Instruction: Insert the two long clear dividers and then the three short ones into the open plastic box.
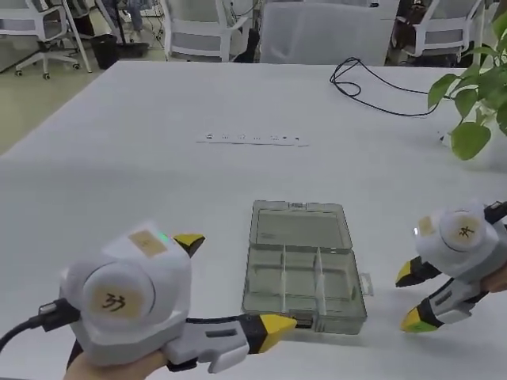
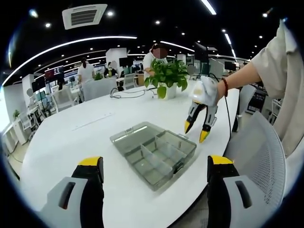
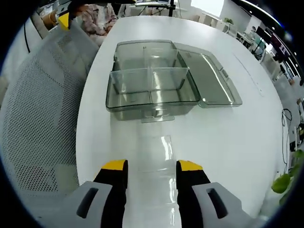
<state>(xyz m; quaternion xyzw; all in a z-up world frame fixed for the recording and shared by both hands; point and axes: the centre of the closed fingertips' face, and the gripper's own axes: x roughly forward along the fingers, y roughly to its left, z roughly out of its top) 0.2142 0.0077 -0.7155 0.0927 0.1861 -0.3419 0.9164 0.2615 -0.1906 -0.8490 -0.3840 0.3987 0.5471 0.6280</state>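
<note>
The open clear plastic box point(image 1: 342, 310) sits near the table's front edge, its lid point(image 1: 301, 226) laid flat behind it. Clear dividers point(image 1: 283, 277) stand upright inside and split it into compartments; the box point(image 2: 142, 176) and the box point(image 3: 118, 102) look the same in both gripper views. My left gripper point(image 1: 231, 285) hovers just left of the box, jaws wide apart with nothing between them point(image 2: 154, 164). My right gripper point(image 1: 410, 297) is off the box's right end, open point(image 3: 152, 166); it also appears as the right gripper point(image 2: 195, 132). A faint clear strip point(image 3: 159, 152) lies on the table before its jaws.
A row of small clear pieces point(image 1: 252, 138) lies farther back on the white table point(image 1: 119, 158). A potted plant point(image 1: 475, 103) and a black cable point(image 1: 372, 87) are at the back right. A mesh chair point(image 3: 38, 118) stands at the table's near edge.
</note>
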